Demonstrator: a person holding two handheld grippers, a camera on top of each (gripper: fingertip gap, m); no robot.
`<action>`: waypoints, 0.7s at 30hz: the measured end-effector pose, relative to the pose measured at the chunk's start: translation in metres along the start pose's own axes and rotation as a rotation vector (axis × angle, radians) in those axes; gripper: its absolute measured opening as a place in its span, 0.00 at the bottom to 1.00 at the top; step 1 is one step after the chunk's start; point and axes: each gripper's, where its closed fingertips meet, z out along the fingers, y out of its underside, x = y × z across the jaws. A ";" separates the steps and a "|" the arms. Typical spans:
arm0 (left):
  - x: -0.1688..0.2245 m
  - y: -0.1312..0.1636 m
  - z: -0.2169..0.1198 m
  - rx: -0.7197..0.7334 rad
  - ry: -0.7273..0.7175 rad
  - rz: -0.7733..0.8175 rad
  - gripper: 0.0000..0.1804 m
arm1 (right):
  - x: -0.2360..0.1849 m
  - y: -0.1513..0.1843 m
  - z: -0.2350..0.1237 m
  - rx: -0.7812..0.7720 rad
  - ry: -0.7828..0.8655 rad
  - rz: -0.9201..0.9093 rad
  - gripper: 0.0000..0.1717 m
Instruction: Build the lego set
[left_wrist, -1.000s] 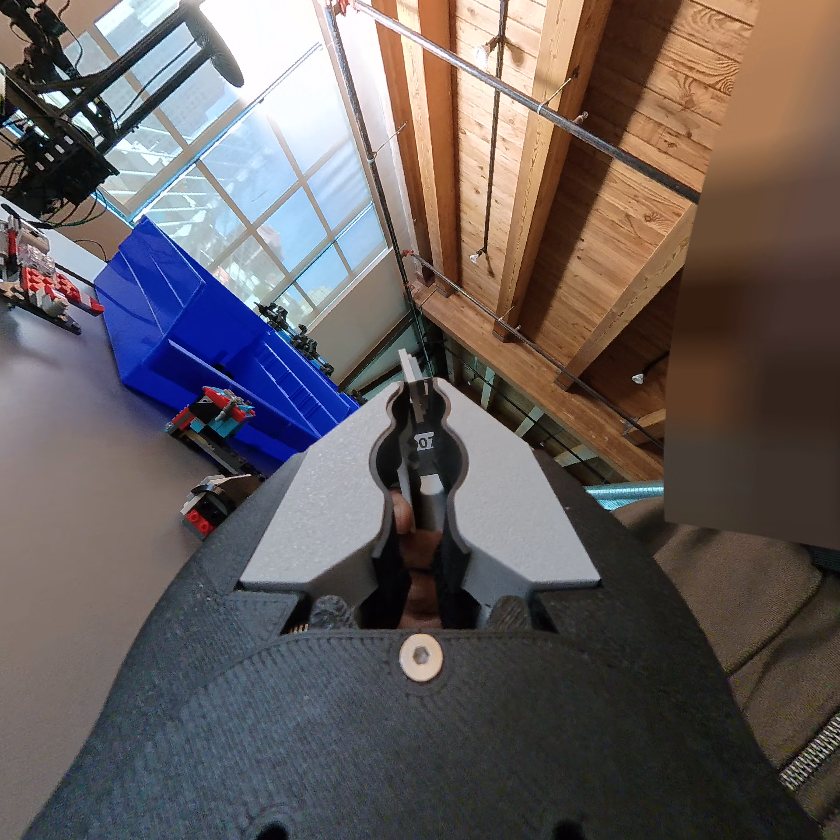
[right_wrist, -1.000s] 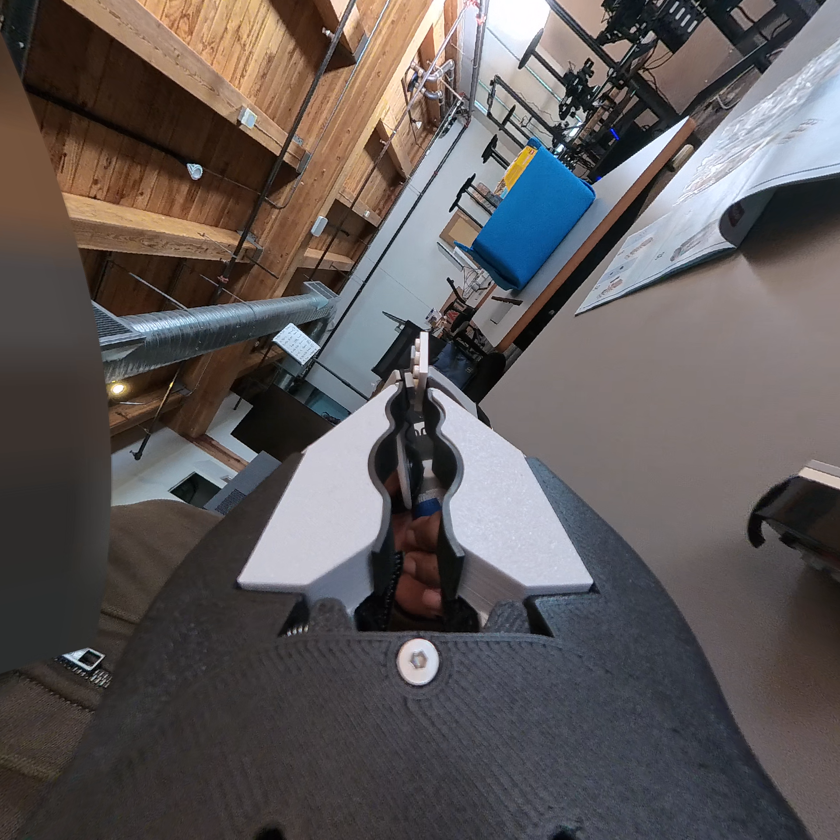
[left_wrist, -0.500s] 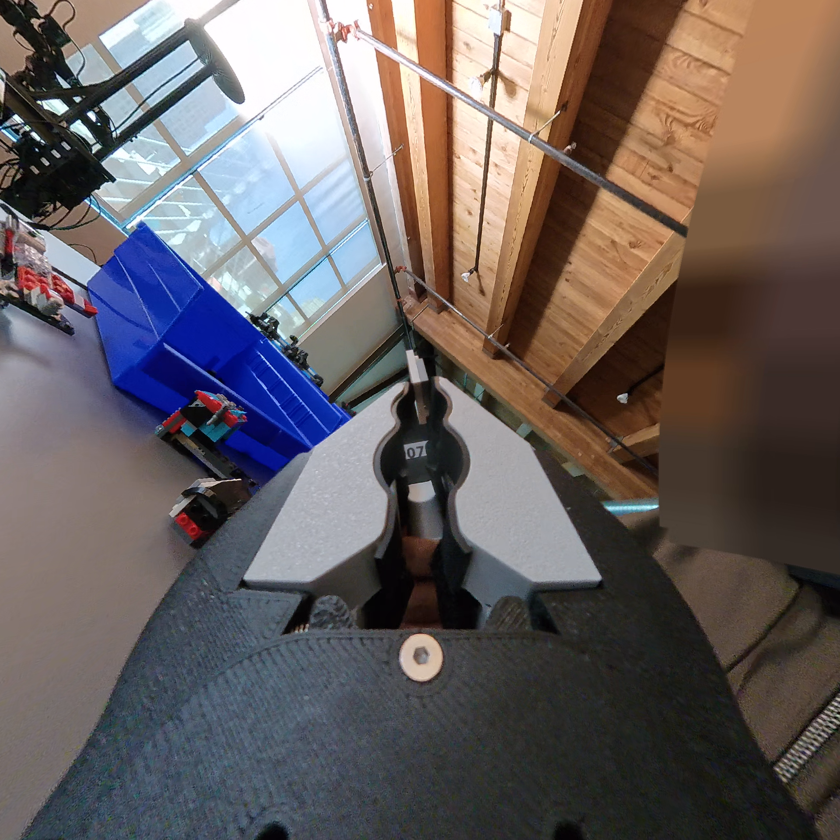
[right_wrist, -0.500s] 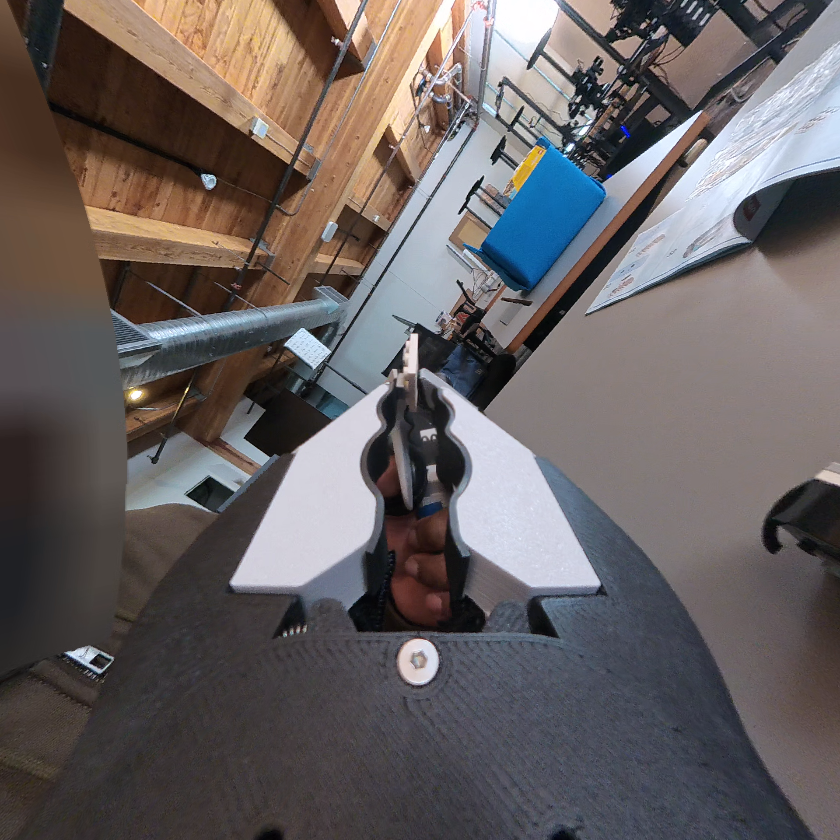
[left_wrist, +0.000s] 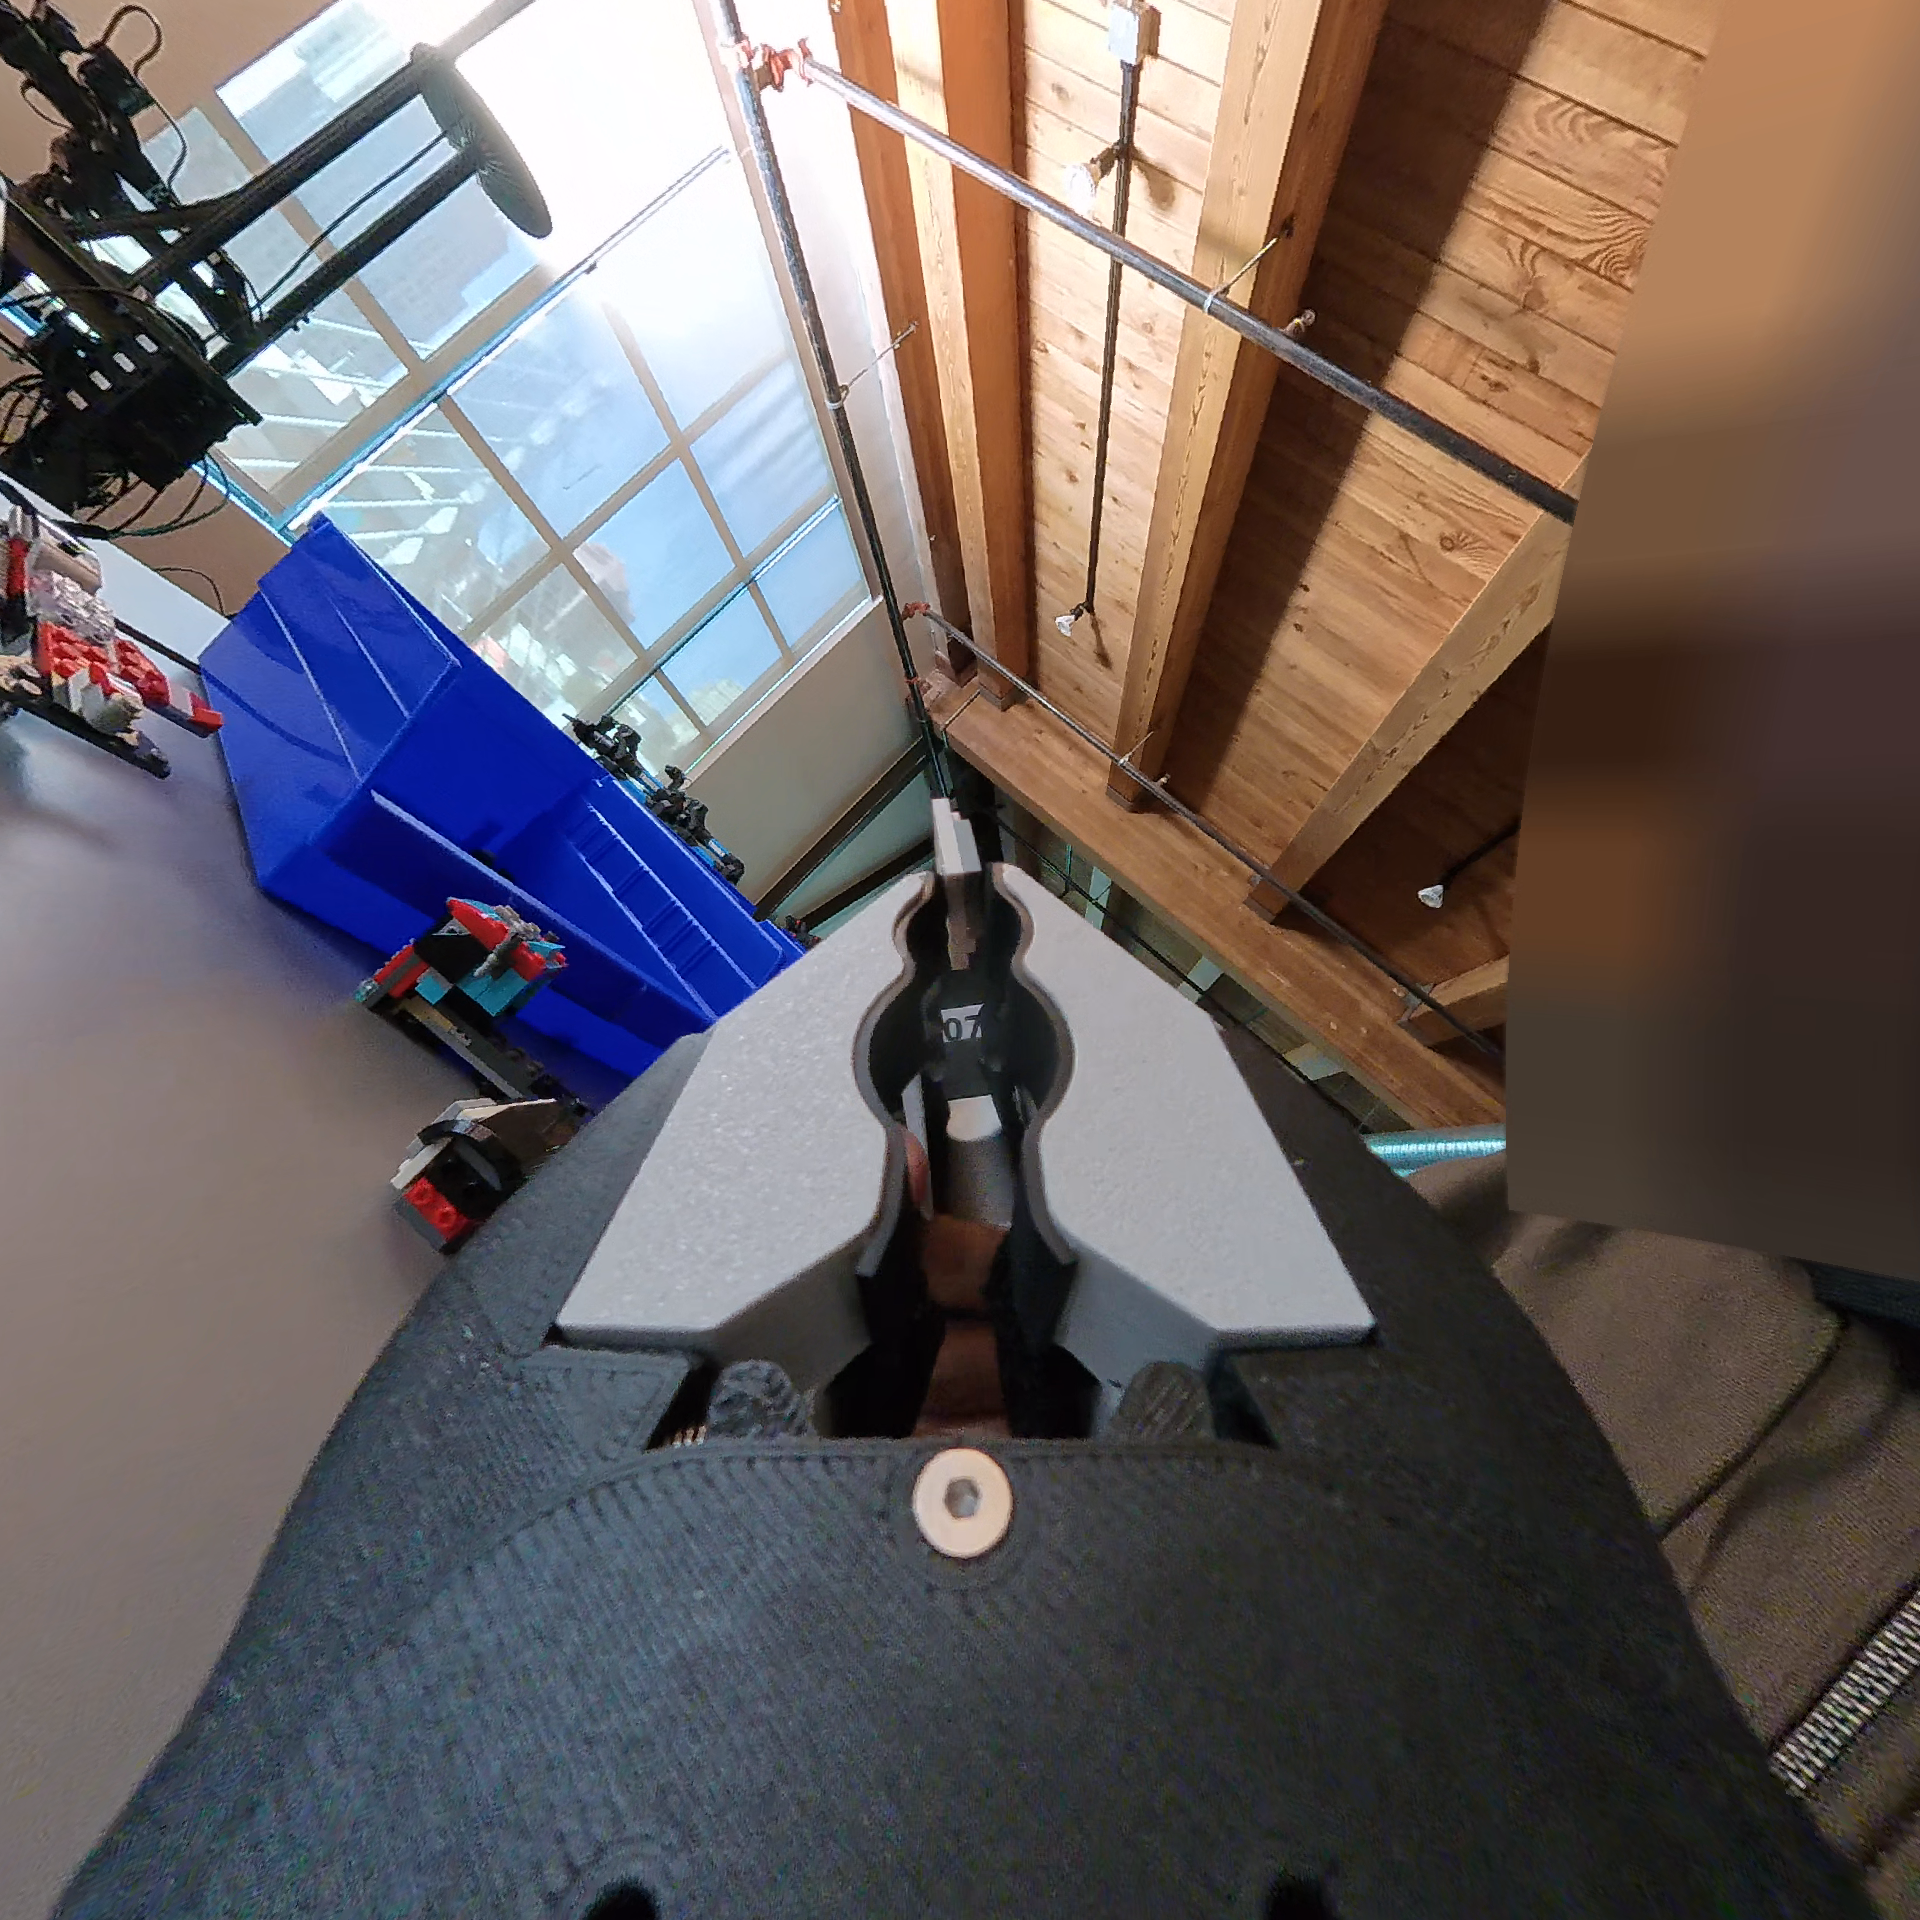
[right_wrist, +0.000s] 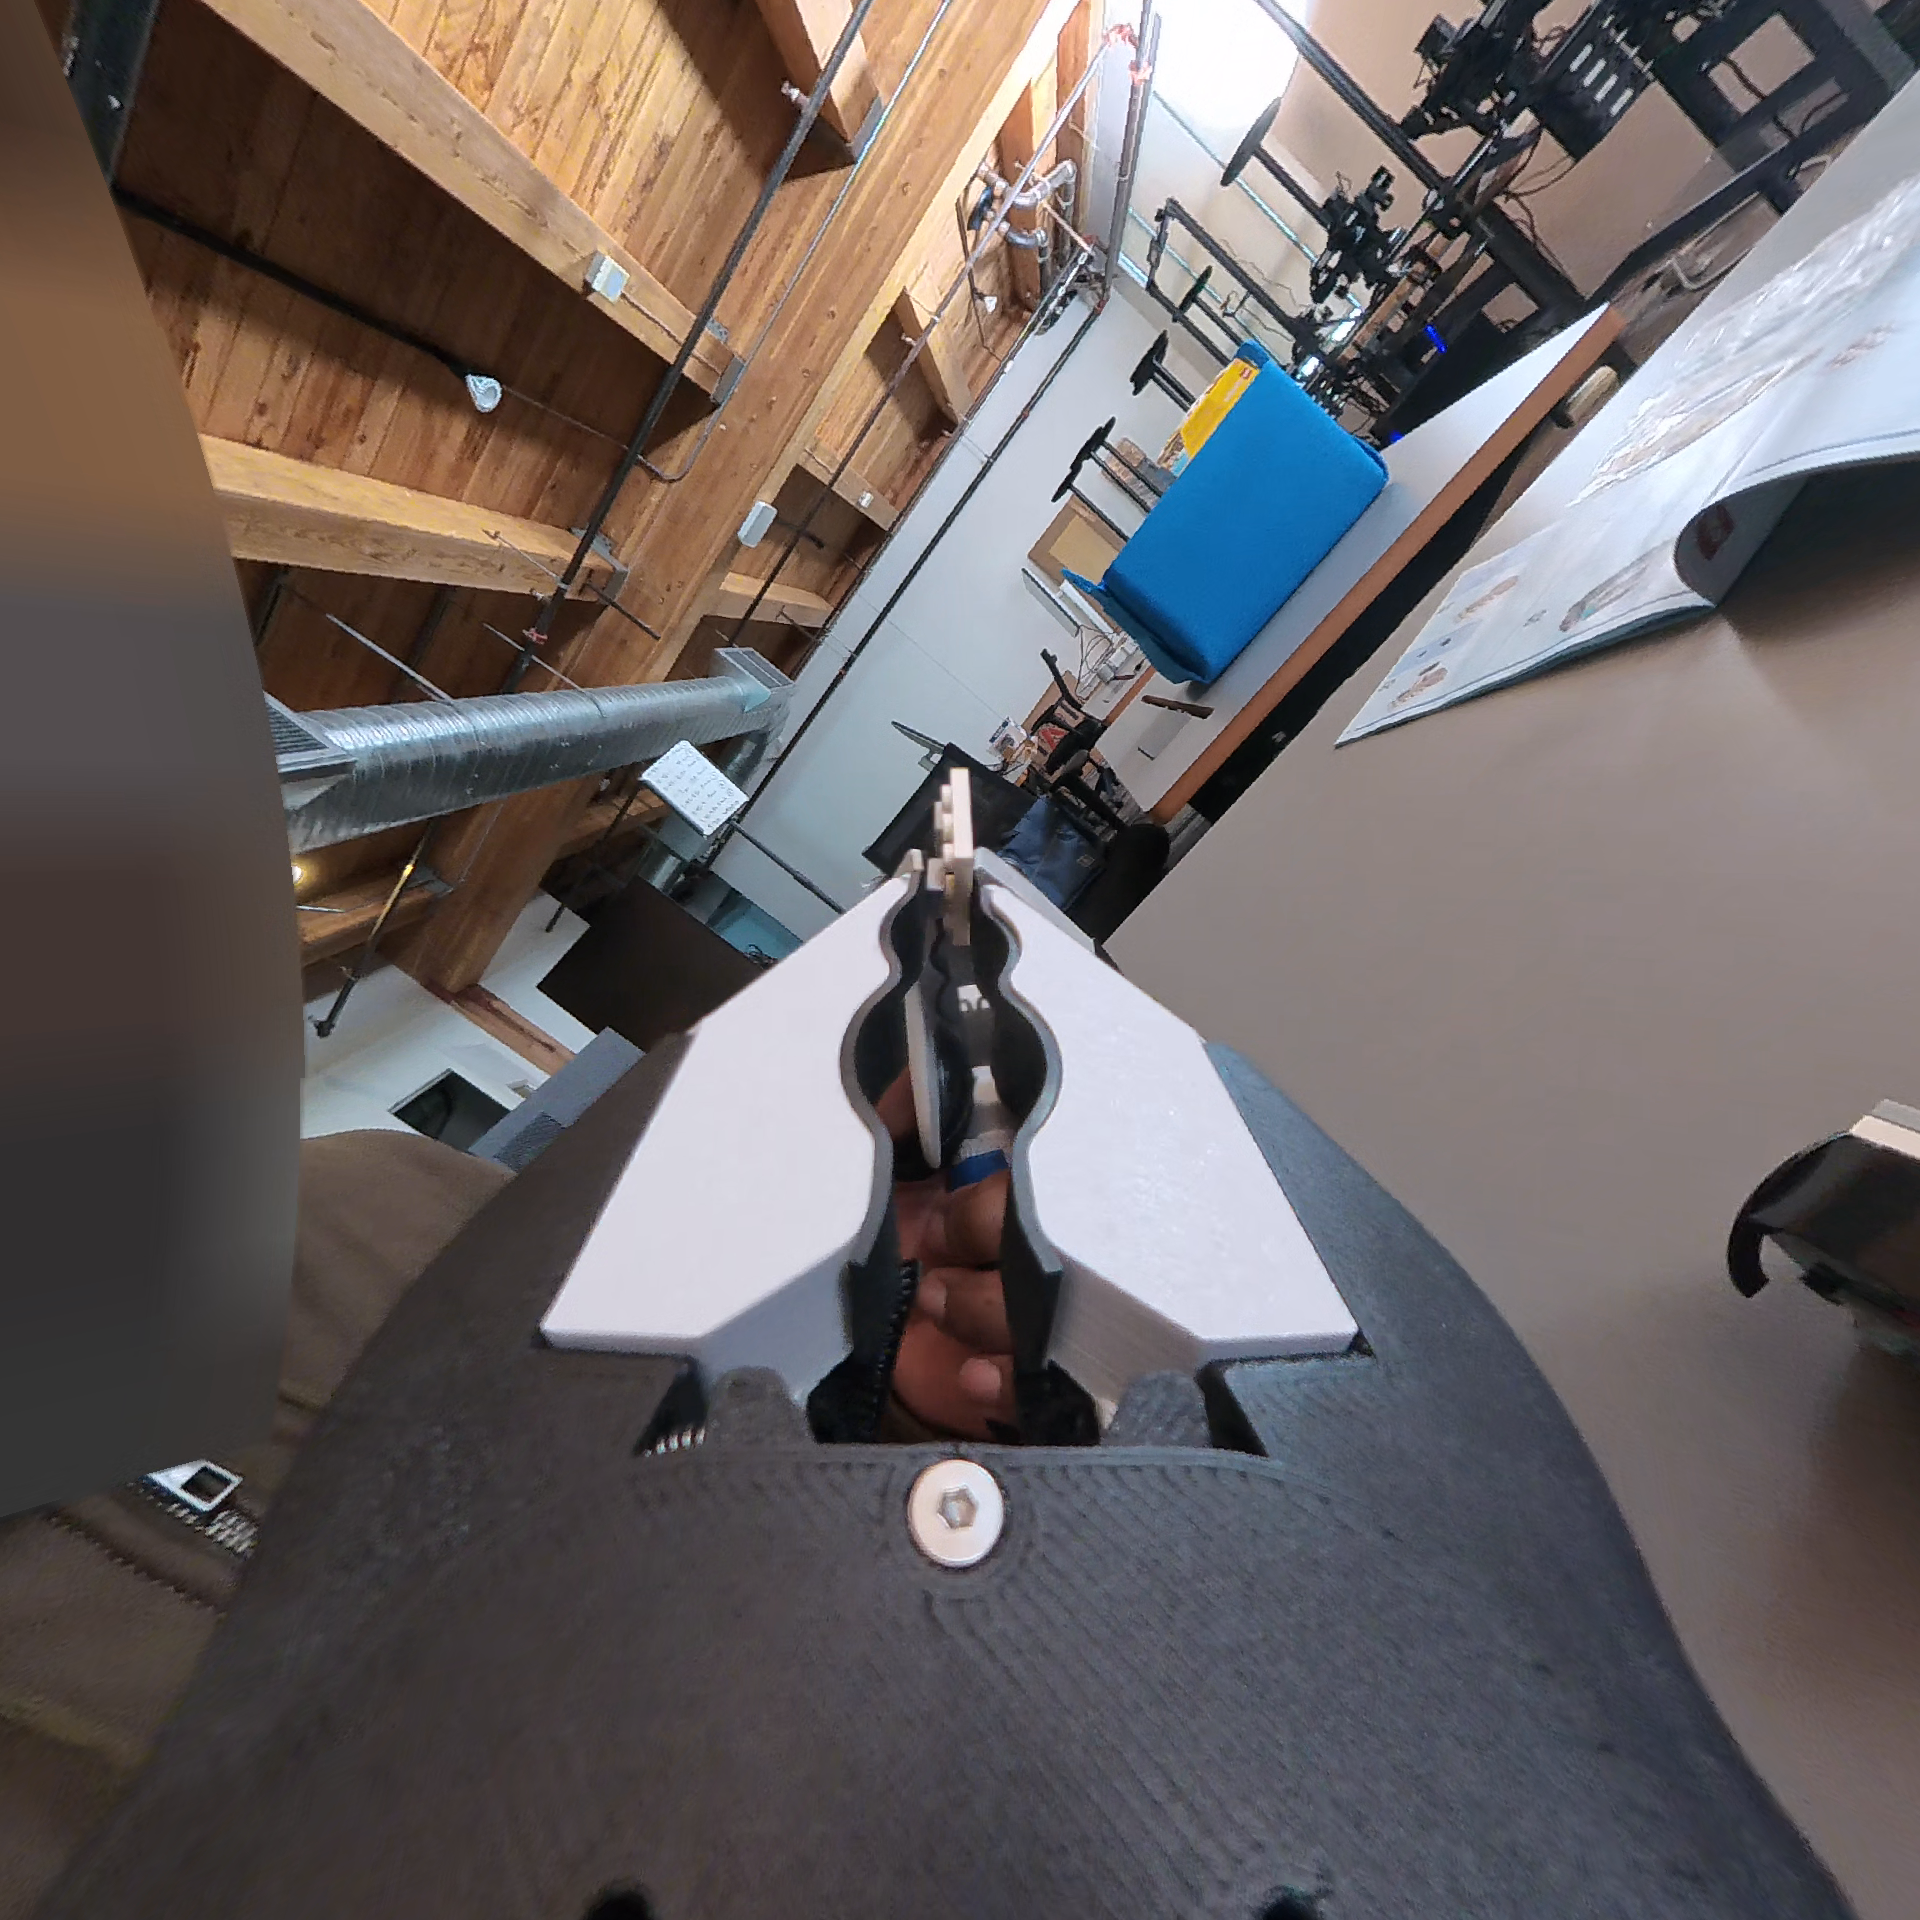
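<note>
Both grippers point up towards the wooden ceiling. In the left wrist view my left gripper (left_wrist: 961, 883) is shut on a thin light grey flat piece (left_wrist: 952, 847) that stands on edge and sticks out past the fingertips. In the right wrist view my right gripper (right_wrist: 951, 878) is shut on a white studded plate (right_wrist: 958, 821), held on edge with its studs facing left. A small white part (right_wrist: 914, 864) shows at the left fingertip. A white round piece (right_wrist: 921, 1081) shows deeper between the fingers. A hand shows behind the fingers in both views.
A blue bin (left_wrist: 416, 748) stands on the grey table (left_wrist: 156, 1039) at the left, with small brick models (left_wrist: 468, 966) (left_wrist: 457, 1164) (left_wrist: 83, 665) near it. In the right wrist view an open booklet (right_wrist: 1662, 540) and a dark object (right_wrist: 1829, 1226) lie on the table. Left and right tips are no more than a few centimetres apart.
The right fingers stood wider apart half a second ago and have come together again on the white plate. The left gripper has kept its grey piece; both views shifted slightly.
</note>
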 end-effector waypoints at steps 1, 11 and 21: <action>0.000 0.000 0.000 -0.003 0.002 0.002 0.04 | 0.000 0.000 0.000 -0.001 0.000 -0.003 0.05; 0.003 0.003 0.001 -0.026 0.027 -0.017 0.04 | -0.002 0.002 -0.002 -0.020 0.009 -0.034 0.04; -0.003 0.003 0.002 -0.043 0.033 -0.123 0.10 | 0.011 -0.003 -0.005 0.045 0.055 0.023 0.04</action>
